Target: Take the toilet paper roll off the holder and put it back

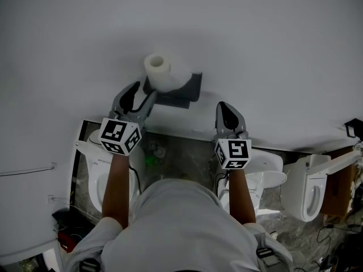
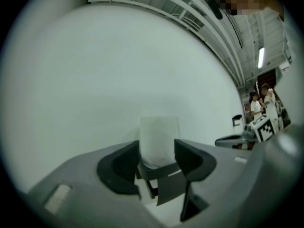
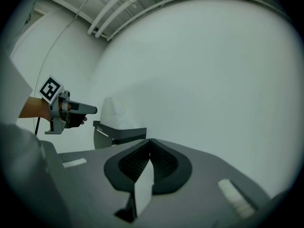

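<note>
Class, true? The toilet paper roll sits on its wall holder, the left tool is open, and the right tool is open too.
No: the right gripper view shows the right tool shut. The toilet paper roll sits on its holder; the left tool is open.

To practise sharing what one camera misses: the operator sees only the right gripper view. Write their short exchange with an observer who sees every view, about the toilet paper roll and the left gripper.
Operator: Is the left gripper open?
Observer: Yes. On the left gripper the jaws stand apart, with the toilet paper roll showing in the gap between them, not clamped.
Operator: How does the roll sit?
Observer: It stands on end on the dark holder, and the head view shows its core hole from above.
</note>
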